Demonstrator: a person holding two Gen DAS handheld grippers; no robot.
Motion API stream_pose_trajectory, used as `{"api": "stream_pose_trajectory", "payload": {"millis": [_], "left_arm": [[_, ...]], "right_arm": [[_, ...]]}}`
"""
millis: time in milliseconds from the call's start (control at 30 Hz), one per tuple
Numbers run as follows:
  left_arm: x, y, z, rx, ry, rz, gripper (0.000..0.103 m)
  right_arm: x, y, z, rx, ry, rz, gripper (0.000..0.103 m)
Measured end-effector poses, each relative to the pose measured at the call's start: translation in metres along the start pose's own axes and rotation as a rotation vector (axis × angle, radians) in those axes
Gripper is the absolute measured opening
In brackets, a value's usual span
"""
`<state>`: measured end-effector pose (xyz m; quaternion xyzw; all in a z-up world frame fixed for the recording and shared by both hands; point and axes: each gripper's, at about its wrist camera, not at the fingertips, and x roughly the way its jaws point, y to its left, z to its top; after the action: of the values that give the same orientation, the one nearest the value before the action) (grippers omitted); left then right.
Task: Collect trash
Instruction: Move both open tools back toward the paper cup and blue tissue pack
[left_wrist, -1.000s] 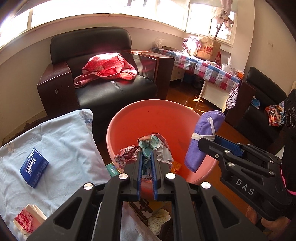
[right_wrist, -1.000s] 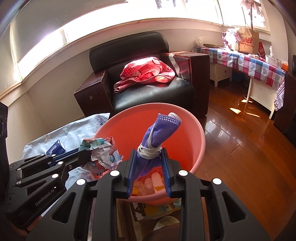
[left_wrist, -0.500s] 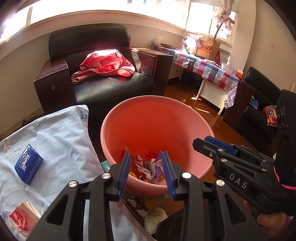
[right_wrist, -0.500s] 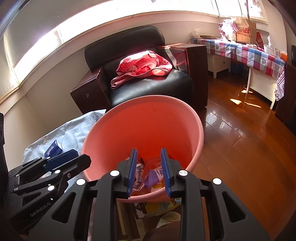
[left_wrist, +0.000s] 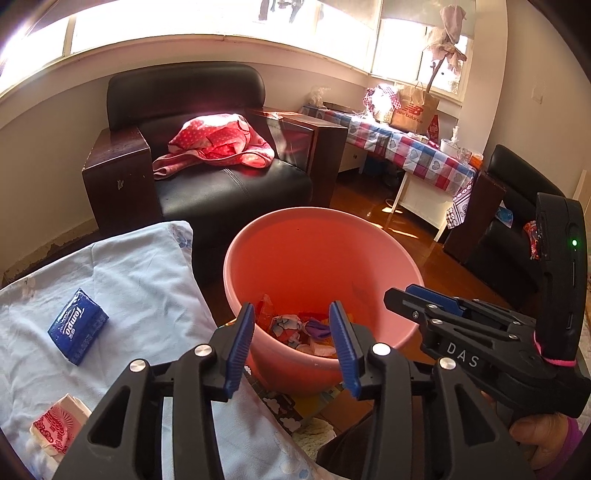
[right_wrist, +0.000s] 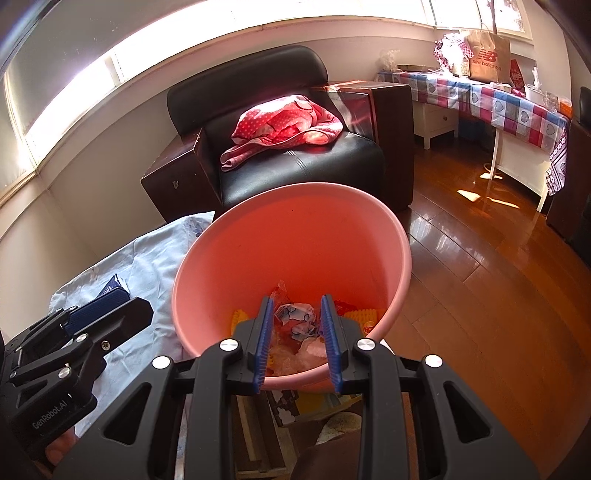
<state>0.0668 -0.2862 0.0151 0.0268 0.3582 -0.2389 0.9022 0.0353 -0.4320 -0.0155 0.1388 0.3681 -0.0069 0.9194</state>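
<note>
At the bottom centre of the left wrist view my left tool (left_wrist: 293, 341) is spread wide with nothing between its blue pads, and my right tool (right_wrist: 297, 341) at the bottom centre of its own view is open too, empty. Just beyond both sits the pink basin (left_wrist: 255, 243), with the crumpled trash (left_wrist: 295, 326) lying in its bottom. To the left a pale blue cloth (left_wrist: 147, 280) carries a blue tissue pack (left_wrist: 78, 331) and a red-printed packet (left_wrist: 55, 424). Farther back, upper centre, a black armchair (left_wrist: 229, 192) holds a red dotted garment (left_wrist: 218, 144)
</note>
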Motion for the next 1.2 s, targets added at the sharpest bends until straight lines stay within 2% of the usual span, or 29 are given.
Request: {"api": "stream_pose_trajectory", "payload": {"millis": [200,267,333,400,433,600,733,900,1067,1200], "left_arm": [[-0.021,0.013,-0.004,-0.018,-0.023,0.012,0.042],[-0.028,0.019,-0.007,-0.025,-0.029,0.019,0.048],[-0.035,0.025,-0.010,-0.034,-0.033,0.021,0.048],[-0.043,0.033,-0.014,-0.044,-0.037,0.028,0.049],[-0.046,0.038,-0.016,-0.049,-0.039,0.032,0.049],[-0.071,0.065,-0.027,-0.076,-0.060,0.066,0.049],[-0.096,0.092,-0.040,-0.091,-0.088,0.122,0.054],[-0.122,0.128,-0.054,-0.130,-0.103,0.185,0.054],[-0.139,0.161,-0.072,-0.162,-0.096,0.230,0.055],[-0.141,0.179,-0.088,-0.163,-0.057,0.231,0.058]], "right_arm": [[-0.010,0.011,-0.002,-0.014,-0.003,0.005,0.027],[-0.013,0.016,-0.003,-0.022,-0.003,0.008,0.028],[-0.015,0.021,-0.004,-0.031,-0.002,0.011,0.028],[-0.017,0.027,-0.005,-0.041,-0.001,0.017,0.041],[-0.018,0.030,-0.005,-0.045,-0.003,0.024,0.042],[-0.020,0.049,-0.009,-0.084,0.004,0.039,0.042],[-0.019,0.065,-0.011,-0.113,0.013,0.055,0.042],[-0.017,0.084,-0.013,-0.140,0.028,0.077,0.042],[-0.015,0.100,-0.017,-0.163,0.039,0.094,0.042],[-0.012,0.111,-0.022,-0.177,0.053,0.098,0.042]]}}
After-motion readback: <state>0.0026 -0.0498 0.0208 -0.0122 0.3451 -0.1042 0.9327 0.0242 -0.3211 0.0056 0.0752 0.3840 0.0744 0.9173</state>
